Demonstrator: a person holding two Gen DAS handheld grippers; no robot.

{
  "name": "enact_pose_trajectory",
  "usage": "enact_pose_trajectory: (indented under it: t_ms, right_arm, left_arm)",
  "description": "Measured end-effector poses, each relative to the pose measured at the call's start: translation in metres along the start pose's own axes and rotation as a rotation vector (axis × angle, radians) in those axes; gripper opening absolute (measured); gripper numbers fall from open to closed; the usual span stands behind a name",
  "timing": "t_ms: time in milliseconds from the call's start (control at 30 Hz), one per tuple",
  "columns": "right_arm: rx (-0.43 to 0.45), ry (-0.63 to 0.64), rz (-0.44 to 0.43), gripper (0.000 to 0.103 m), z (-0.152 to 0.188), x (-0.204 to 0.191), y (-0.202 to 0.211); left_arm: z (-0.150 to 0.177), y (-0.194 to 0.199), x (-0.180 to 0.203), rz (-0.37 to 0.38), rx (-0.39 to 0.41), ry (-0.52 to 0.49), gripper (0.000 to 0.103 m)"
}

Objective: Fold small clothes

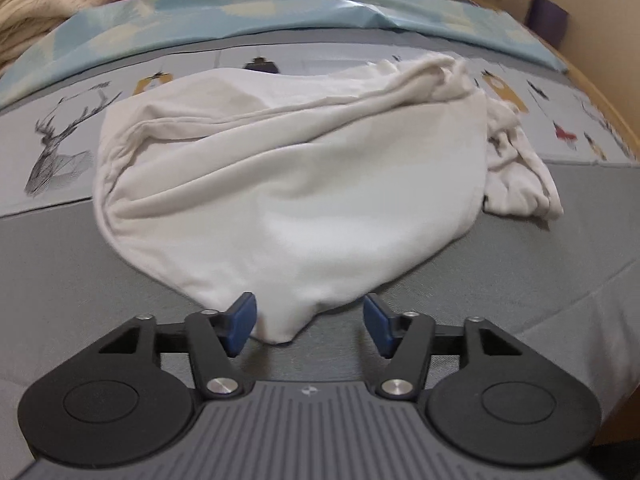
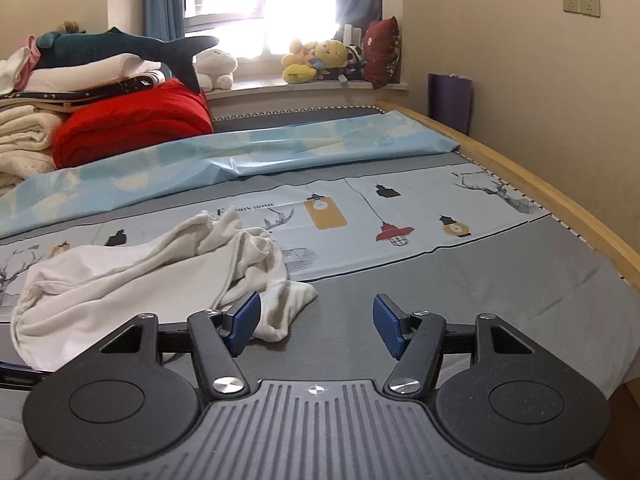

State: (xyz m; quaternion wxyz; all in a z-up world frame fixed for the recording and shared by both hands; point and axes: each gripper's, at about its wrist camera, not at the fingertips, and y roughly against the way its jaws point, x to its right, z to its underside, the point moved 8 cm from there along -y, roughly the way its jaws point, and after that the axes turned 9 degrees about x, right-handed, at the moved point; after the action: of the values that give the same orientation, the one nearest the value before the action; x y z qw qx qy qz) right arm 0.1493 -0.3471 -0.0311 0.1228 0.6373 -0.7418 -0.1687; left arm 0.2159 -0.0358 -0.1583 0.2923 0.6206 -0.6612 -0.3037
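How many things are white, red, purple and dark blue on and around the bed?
White: 3, the garment, the folded cloth in the pile, the plush on the sill
Red: 2, the blanket, the cushion
Purple: 1, the bag
Dark blue: 1, the toy shark
Total: 7

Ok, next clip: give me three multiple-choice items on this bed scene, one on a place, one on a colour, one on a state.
1. Where does the white garment lie?
A. on the windowsill
B. on the bed
C. on the floor

2. What colour is the folded blanket near the window?
A. red
B. green
C. black

3. How is the left claw?
A. clamped on the garment
B. shut on nothing
C. open, with the garment's near edge between its pads

Answers:
1 B, it is spread on the grey bedcover.
2 A, it is bright red beside the cream towels.
3 C, a gap shows at both blue pads.
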Motion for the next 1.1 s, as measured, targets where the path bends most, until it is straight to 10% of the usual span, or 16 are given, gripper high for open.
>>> enact_pose_trajectory:
  t_ms: [300,433,900,1100]
  right_arm:
    - [-0.022,-0.023,0.023,0.067,-0.006,0.022,-0.003]
    - [-0.018,-0.031,0.04,0.067,-0.009,0.032,0.001]
    - [-0.034,-0.057,0.012,0.067,0.005,0.013,-0.006]
    - [-0.052,-0.032,-0.039,0.067,0.007,-0.017,-0.019]
  left_arm:
    - [0.002,-0.034,0.017,-0.079,-0.026,-0.111,0.063]
    - [0.002,-0.036,0.016,-0.1,-0.017,-0.149,0.004]
    - [-0.008,0.111,-0.083,0.032,0.242,-0.173,0.0]
    - [0.037,0.143,-0.191,0.049,0.153,0.013,0.0]
